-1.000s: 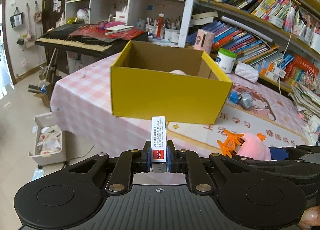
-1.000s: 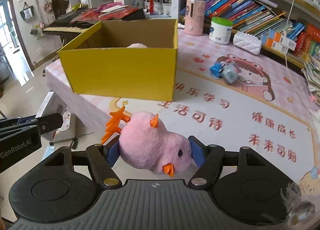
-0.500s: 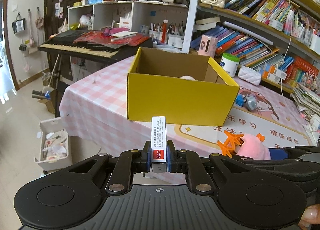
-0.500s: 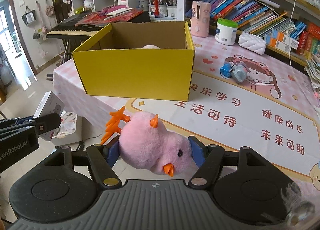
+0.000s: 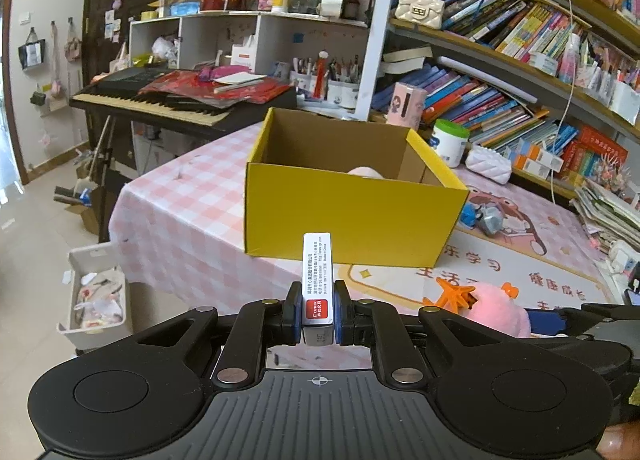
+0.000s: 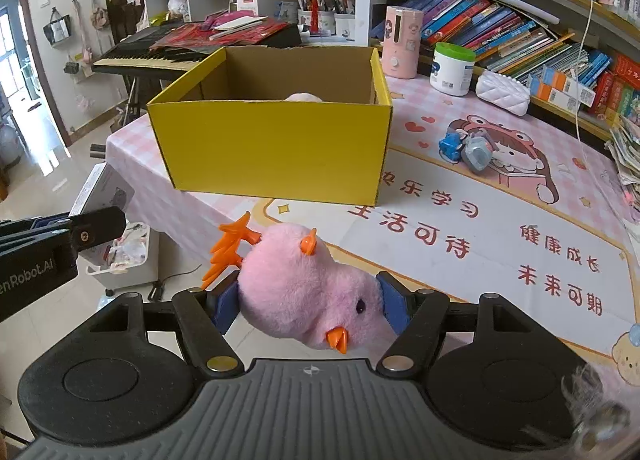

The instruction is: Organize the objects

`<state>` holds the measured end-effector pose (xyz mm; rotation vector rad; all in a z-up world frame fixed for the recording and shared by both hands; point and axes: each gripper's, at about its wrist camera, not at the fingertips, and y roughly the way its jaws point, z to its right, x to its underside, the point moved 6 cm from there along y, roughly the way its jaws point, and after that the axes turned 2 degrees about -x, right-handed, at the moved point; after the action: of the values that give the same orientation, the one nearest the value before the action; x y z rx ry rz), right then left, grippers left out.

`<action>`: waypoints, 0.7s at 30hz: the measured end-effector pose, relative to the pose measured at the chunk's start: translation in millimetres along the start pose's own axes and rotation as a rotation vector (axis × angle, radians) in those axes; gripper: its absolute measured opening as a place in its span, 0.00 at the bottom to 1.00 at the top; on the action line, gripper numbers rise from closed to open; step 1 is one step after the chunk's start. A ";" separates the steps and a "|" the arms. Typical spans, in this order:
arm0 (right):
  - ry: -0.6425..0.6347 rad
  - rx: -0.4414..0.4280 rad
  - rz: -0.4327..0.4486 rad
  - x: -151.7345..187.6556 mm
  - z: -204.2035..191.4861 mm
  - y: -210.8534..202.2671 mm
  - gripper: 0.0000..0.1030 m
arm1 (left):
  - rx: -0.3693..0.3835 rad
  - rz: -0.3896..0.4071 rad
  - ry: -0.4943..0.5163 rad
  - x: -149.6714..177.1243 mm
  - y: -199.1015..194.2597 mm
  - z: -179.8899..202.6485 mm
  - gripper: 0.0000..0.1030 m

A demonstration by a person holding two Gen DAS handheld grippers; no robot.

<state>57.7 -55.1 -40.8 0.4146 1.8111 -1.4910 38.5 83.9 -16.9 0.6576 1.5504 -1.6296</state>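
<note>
- The left gripper [image 5: 317, 316] is clamping a small white box [image 5: 317, 280] between its pads, the box standing upright and sticking out ahead of the fingers, off the near edge of the table [image 5: 192, 220].
- The right gripper [image 6: 310, 300] is squeezing a pink plush chick [image 6: 312, 292] by its sides, beak pointing down and orange feet sticking out to the left, also short of the table edge.
- The yellow cardboard box [image 6: 276, 144] is sitting open near the table's front corner, apart from both grippers; something pale pink is peeking above its front wall, but what it is I cannot tell.
- Likely risk: both held things are hanging over the floor, so any slip is sending them down beside the white bin [image 5: 96, 292] of scraps rather than onto the table.
- The chick is soft and may be squirming out of the pads; the narrow box could be pivoting in its grip.
- Going in together, the two grippers may be bumping each other or nudging the light carton toward the corner.
</note>
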 end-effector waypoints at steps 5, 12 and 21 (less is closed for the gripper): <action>0.000 0.000 0.012 -4.2 3.9 2.4 0.66 | 0.009 0.010 0.001 -4.3 3.1 4.4 0.13; -0.038 -0.028 0.080 -29.7 1.1 8.2 0.66 | -0.014 0.063 -0.023 -25.8 7.7 3.2 0.13; -0.112 -0.058 0.250 -99.1 4.8 18.9 0.66 | -0.061 0.142 -0.035 -74.3 32.4 4.4 0.13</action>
<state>138.4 -34.4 16.3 0.4995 1.6449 -1.2615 107.4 94.7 24.7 0.6865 1.4883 -1.4756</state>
